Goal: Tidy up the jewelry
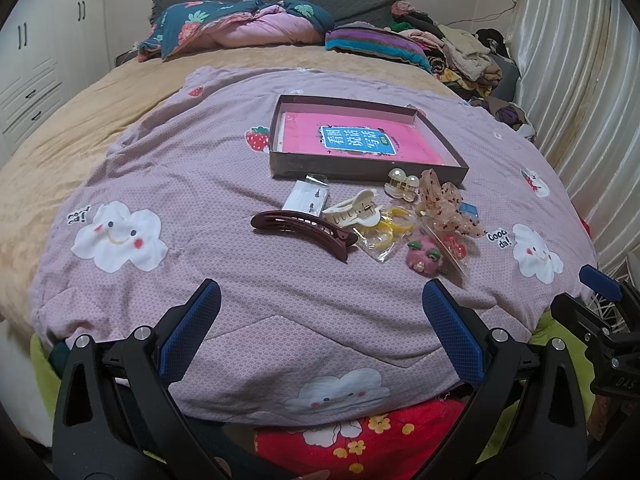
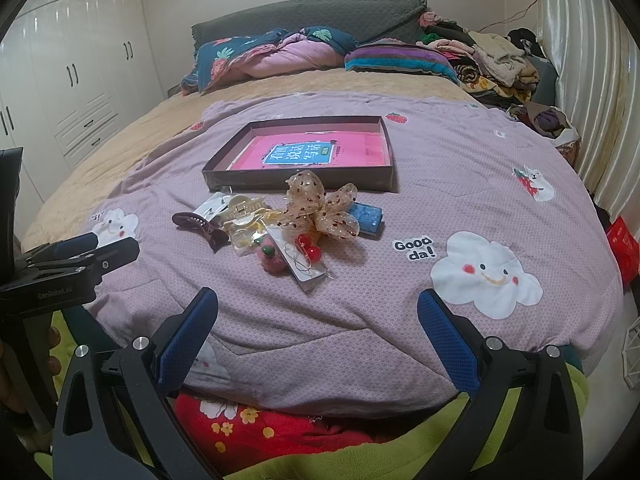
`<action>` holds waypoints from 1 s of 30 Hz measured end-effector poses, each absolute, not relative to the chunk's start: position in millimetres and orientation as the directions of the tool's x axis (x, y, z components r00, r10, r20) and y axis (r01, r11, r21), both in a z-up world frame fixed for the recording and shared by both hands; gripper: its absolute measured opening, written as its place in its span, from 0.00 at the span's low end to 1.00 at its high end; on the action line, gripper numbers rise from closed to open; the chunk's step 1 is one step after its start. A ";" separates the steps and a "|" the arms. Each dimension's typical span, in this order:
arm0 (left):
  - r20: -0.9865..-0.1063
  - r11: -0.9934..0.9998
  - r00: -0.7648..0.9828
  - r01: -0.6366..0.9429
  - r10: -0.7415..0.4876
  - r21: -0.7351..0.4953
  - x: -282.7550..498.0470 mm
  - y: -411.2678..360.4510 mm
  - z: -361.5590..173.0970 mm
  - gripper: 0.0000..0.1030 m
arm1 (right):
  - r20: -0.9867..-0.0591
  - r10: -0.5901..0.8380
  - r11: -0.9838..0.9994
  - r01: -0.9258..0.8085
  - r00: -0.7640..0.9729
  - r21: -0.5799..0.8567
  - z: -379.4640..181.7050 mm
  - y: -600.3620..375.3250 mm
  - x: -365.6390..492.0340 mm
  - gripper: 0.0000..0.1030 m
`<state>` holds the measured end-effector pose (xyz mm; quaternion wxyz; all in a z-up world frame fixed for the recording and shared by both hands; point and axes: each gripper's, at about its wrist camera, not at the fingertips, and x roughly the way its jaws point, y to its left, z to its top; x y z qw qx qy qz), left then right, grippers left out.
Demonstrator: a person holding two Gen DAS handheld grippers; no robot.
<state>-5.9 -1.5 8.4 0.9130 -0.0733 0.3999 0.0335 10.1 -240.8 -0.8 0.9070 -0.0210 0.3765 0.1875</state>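
A shallow dark box [image 1: 280, 142] [image 2: 224, 178] with a pink book inside lies on the purple quilt. In front of it sits a pile of hair accessories: a maroon banana clip [image 1: 304, 232] [image 2: 200, 226], a cream claw clip [image 1: 354, 210] [image 2: 242, 210], a pearl clip [image 1: 402, 184], a sheer dotted bow [image 1: 448, 204] [image 2: 320, 208], yellow bands in a bag [image 1: 384, 234], a pink fuzzy clip [image 1: 424, 256] [image 2: 270, 258], a cherry piece [image 2: 308, 250] and a blue item [image 2: 366, 216]. My left gripper [image 1: 320, 304] and right gripper [image 2: 318, 308] are open and empty, short of the pile.
The quilt [image 1: 200, 184] covers a tan bed. Folded bedding [image 1: 240, 26] and a clothes pile [image 1: 460, 52] lie at the headboard. A wardrobe [image 2: 72, 80] stands left, curtains [image 2: 592, 80] right. The other gripper shows at each view's edge [image 1: 600, 316] [image 2: 60, 264].
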 end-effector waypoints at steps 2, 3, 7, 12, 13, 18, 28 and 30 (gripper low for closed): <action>-0.735 0.987 0.679 -0.119 0.002 -0.107 -5.9 -1.7 8.3 0.92 | -0.691 0.324 0.929 -0.356 0.645 0.103 -0.8 -241.1 10.2 0.96; -0.735 0.987 0.678 -0.120 0.004 -0.106 -6.0 -1.9 8.6 0.92 | -0.691 0.325 0.928 -0.357 0.645 0.104 -0.6 -241.0 9.9 0.96; -0.735 0.987 0.678 -0.120 0.004 -0.106 -5.9 -1.6 8.2 0.92 | -0.691 0.324 0.929 -0.355 0.646 0.105 -0.7 -241.1 10.3 0.96; -0.735 0.987 0.678 -0.119 0.001 -0.109 -5.9 -1.5 8.2 0.92 | -0.692 0.324 0.929 -0.356 0.646 0.102 -1.0 -241.1 10.5 0.96; -0.734 0.987 0.679 -0.119 0.002 -0.107 -5.9 -1.8 8.2 0.92 | -0.691 0.325 0.928 -0.357 0.645 0.104 -0.8 -241.3 10.3 0.96; -0.735 0.987 0.678 -0.119 0.004 -0.104 -6.3 -4.2 8.9 0.92 | -0.691 0.328 0.928 -0.358 0.644 0.107 -1.3 -242.0 10.8 0.96; -0.735 0.989 0.678 -0.110 0.003 -0.097 -6.1 -10.7 9.2 0.92 | -0.690 0.328 0.928 -0.357 0.645 0.108 -1.2 -242.4 11.6 0.96; -0.734 0.989 0.679 -0.109 0.002 -0.098 -6.3 -12.0 9.4 0.92 | -0.691 0.327 0.928 -0.356 0.645 0.108 -1.2 -242.5 12.1 0.96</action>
